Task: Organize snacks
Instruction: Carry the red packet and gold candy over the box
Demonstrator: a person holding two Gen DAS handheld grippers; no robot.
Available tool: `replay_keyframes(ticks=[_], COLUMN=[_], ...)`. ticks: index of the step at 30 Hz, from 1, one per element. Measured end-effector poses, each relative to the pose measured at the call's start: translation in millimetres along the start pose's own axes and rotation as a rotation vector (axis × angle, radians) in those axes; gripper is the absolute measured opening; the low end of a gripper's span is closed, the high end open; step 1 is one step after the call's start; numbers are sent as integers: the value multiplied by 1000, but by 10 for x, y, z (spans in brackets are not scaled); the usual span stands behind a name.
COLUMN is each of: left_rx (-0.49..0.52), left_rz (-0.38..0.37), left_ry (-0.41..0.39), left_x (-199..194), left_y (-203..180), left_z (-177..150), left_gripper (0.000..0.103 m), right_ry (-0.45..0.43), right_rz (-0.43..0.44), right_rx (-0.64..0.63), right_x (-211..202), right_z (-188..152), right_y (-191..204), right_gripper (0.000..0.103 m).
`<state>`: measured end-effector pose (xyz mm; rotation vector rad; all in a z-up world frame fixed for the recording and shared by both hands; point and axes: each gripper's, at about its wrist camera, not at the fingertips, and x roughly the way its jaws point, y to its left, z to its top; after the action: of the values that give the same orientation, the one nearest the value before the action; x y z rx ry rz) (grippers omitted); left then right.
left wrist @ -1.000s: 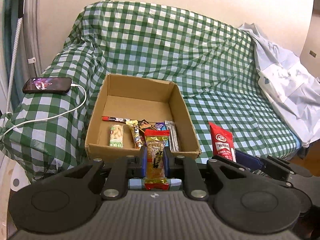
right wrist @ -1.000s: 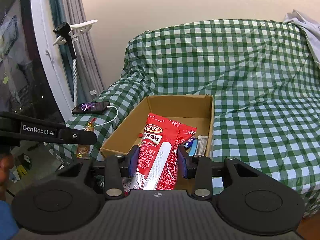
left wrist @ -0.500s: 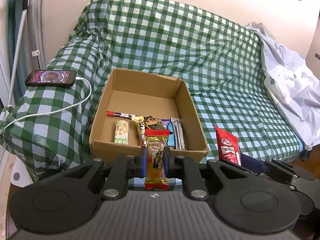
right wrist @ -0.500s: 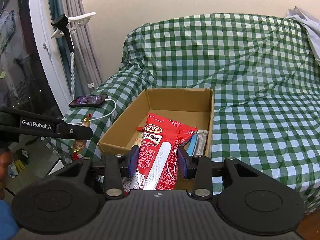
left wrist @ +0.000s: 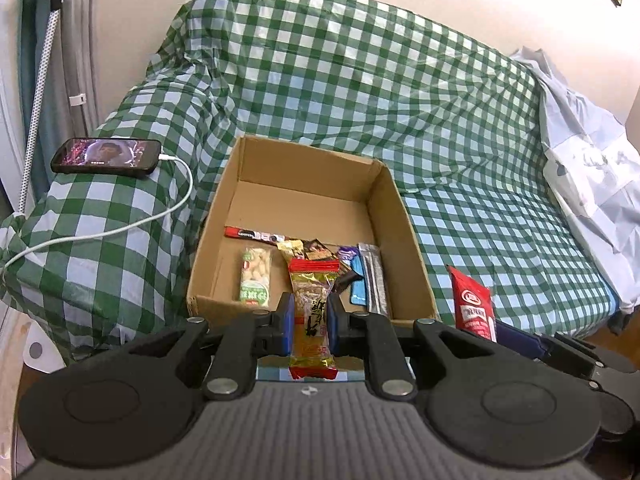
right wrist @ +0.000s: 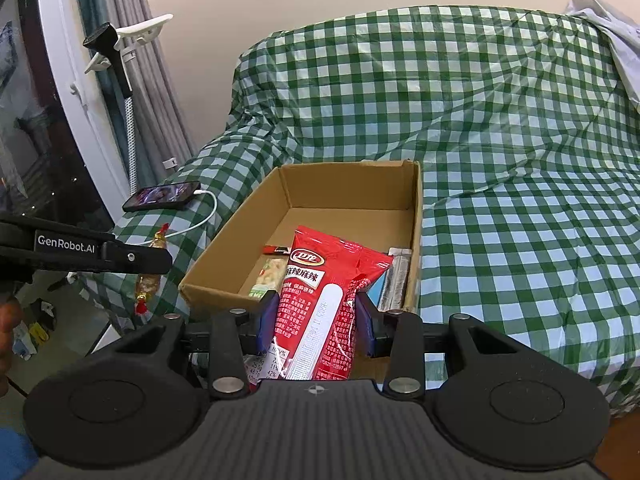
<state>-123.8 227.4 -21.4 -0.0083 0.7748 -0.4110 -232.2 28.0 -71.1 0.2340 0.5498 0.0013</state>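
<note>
An open cardboard box (left wrist: 386,200) (right wrist: 416,200) sits on a green-checked sofa and holds several snack packs at its near end. My left gripper (left wrist: 311,320) is shut on a yellow-brown snack pack with red ends (left wrist: 312,312), held upright just before the box's near wall. My right gripper (right wrist: 316,320) is shut on a red snack bag (right wrist: 324,300), held upright at the box's near edge. The red bag also shows in the left wrist view (left wrist: 474,306), to the right of the box. The left gripper's pack shows in the right wrist view (right wrist: 150,276).
A phone (left wrist: 106,156) (right wrist: 162,196) with a white cable (left wrist: 120,230) lies on the sofa's left armrest. A pale blue sheet (left wrist: 588,176) covers the sofa's right end. A curtain and a white clip stand (right wrist: 116,52) are at the far left.
Both grippers have risen and moved closer over the box's near end, each still holding its snack. The box interior shows more from above.
</note>
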Motion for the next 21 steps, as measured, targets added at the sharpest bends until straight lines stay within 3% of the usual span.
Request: replay_keyframes(ticks=[21], left_rx=[-3], left_rz=[9], left_ry=[6], left_x=[550], left_y=[-1], left_z=[587], left_gripper=[18], right_ry=[32], right_rz=[-4], right_rx=[-8], right_x=[516], right_z=[328], right_y=[-27], right_gripper=[43])
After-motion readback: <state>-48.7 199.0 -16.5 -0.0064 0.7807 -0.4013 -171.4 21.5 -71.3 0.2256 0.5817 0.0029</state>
